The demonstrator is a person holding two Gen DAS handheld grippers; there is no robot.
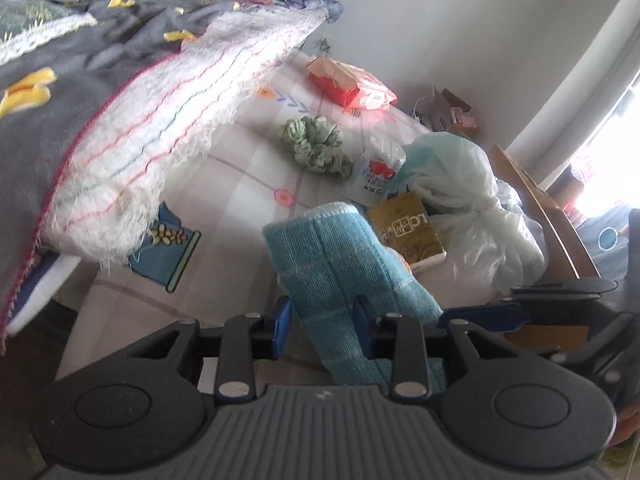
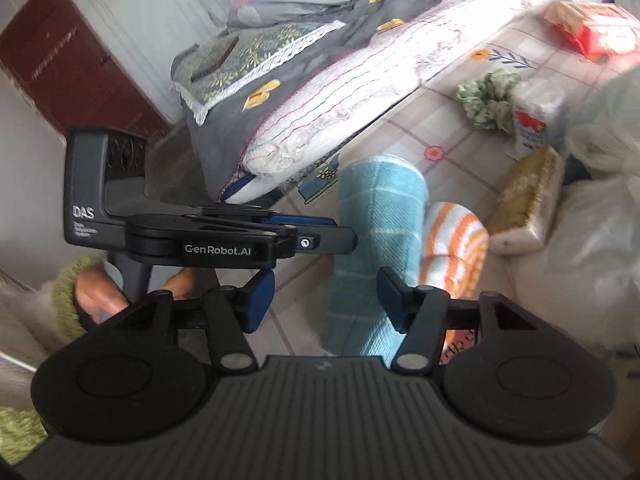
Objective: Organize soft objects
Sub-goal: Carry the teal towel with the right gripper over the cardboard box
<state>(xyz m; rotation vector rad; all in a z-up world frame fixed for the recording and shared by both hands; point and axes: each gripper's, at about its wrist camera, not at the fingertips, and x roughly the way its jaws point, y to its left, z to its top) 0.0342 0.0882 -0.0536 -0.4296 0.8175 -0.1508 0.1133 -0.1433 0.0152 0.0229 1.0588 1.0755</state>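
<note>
You are pinching the blue towel at lower centre with the left hand-held gripper while the right hand-held gripper is hanging open (keep folds aligned).

Daylight floods in from a window far to the right of the left gripper's fingers, blowing that edge out to white and leaving the bed soft and evenly lit. The right wrist view is smeared by motion blur, worst beyond its fingers. Fisheye bending curves the wall and darkens the corners.
</note>
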